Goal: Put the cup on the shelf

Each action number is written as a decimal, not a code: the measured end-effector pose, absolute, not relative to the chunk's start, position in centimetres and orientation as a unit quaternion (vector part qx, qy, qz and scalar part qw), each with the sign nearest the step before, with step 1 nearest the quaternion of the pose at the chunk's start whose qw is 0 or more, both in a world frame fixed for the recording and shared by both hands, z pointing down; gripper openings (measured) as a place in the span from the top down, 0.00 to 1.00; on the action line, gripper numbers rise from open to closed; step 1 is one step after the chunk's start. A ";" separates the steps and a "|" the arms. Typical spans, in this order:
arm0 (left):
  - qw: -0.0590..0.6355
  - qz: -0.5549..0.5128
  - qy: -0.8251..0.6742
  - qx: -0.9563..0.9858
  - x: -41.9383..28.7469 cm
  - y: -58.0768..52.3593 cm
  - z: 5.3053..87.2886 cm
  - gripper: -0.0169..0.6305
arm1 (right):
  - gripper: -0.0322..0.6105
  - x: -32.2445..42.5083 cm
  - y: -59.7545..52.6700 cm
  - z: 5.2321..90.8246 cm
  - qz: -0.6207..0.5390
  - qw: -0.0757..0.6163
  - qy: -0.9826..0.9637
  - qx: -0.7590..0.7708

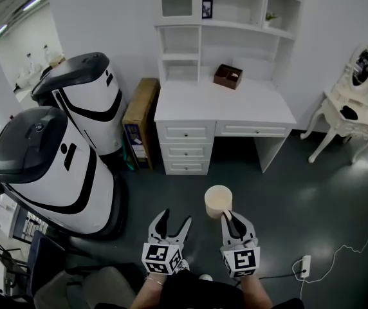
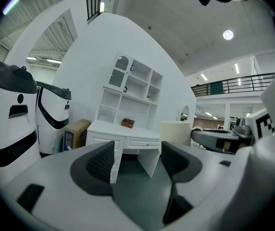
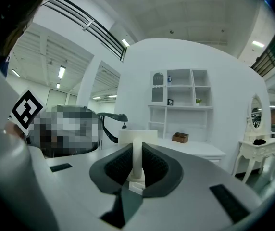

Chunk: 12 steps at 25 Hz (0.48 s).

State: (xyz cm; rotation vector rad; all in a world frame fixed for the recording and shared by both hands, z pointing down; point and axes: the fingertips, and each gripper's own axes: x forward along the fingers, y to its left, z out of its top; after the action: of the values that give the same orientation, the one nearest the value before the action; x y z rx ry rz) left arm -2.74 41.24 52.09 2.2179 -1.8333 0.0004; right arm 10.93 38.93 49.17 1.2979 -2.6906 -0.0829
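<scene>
A cream cup (image 1: 218,201) hangs above the dark floor in front of the white desk (image 1: 222,105), with my right gripper (image 1: 234,219) shut on its near side. In the right gripper view the pads clamp a thin upright part of the cup (image 3: 137,137). My left gripper (image 1: 170,223) stands open beside it on the left, with nothing between its jaws. In the left gripper view the cup (image 2: 175,131) shows just right of the open jaws. The white shelf unit (image 1: 229,18) rises from the back of the desk, straight ahead.
Two large white-and-black machines (image 1: 55,166) stand at the left, with a cardboard box (image 1: 139,118) leaning beside the desk. A brown box (image 1: 228,76) sits on the desktop. A white vanity table (image 1: 351,108) stands at the right, and a power strip (image 1: 304,264) lies on the floor.
</scene>
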 end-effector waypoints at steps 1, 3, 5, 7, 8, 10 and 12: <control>0.132 0.002 -0.630 0.765 -3.2 40.9 52.2 0.53 | 0.87 10.6 38.7 49.2 -0.028 0.078 -0.896 0.437; 0.130 0.006 -0.627 0.768 -4.2 40.3 52.4 0.53 | 0.87 9.9 38.3 49.5 -0.029 0.079 -0.892 0.444; 0.129 0.007 -0.623 0.772 -5.0 39.7 52.6 0.52 | 0.87 9.2 38.0 49.8 -0.027 0.081 -0.889 0.450; 0.128 0.007 -0.619 0.775 -5.7 39.1 52.7 0.52 | 0.87 8.6 37.8 49.9 -0.023 0.079 -0.886 0.457; 0.128 0.006 -0.618 0.776 -6.0 38.8 52.6 0.52 | 0.87 8.4 37.7 49.8 -0.023 0.077 -0.885 0.459; 0.128 0.006 -0.613 0.780 -6.4 38.3 52.6 0.52 | 0.87 7.9 37.6 49.5 -0.027 0.076 -0.883 0.463; 0.124 0.013 -0.607 0.784 -6.3 37.9 52.6 0.52 | 0.87 7.8 37.5 49.5 -0.028 0.077 -0.880 0.468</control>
State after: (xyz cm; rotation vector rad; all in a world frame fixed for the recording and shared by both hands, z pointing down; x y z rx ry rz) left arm -6.31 37.88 52.58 2.2866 -1.7708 0.0368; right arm 7.82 37.52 49.54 1.4016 -2.6379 -0.0844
